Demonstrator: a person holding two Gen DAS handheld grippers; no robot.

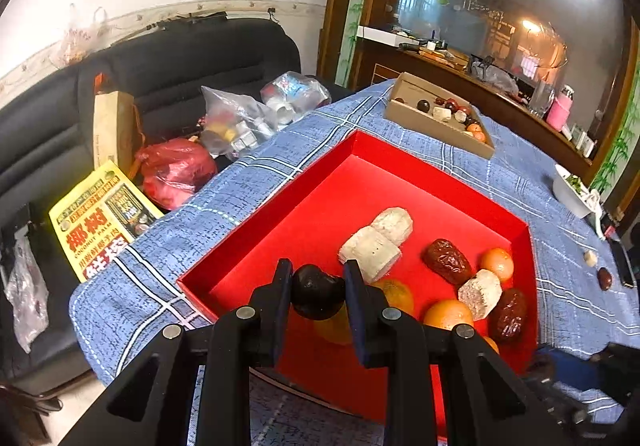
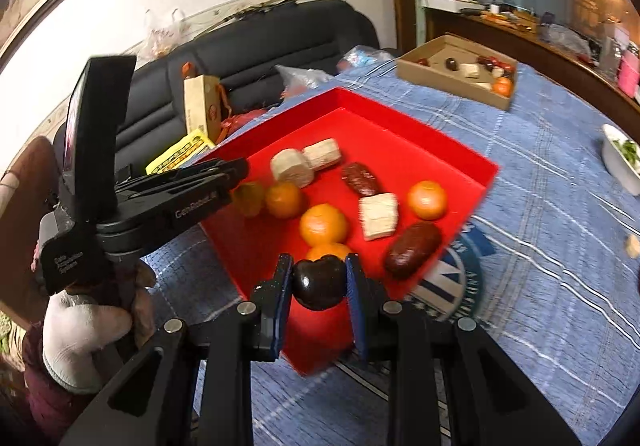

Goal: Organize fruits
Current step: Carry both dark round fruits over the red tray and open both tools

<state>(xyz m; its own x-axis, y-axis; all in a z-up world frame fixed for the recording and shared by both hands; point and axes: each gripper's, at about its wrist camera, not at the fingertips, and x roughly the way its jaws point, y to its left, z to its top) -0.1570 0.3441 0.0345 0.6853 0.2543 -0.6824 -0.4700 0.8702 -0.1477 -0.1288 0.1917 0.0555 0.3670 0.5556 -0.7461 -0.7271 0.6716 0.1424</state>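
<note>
Right wrist only: gloved hand (image 2: 80,330)

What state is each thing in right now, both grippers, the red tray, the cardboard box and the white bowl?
Left gripper: shut on a dark round chestnut-like fruit.
Right gripper: shut on another dark round fruit.
Red open tray: partly filled with oranges, dates and pale chunks.
Brown cardboard box: open, a few fruits inside.
White bowl: holds something green.
</note>
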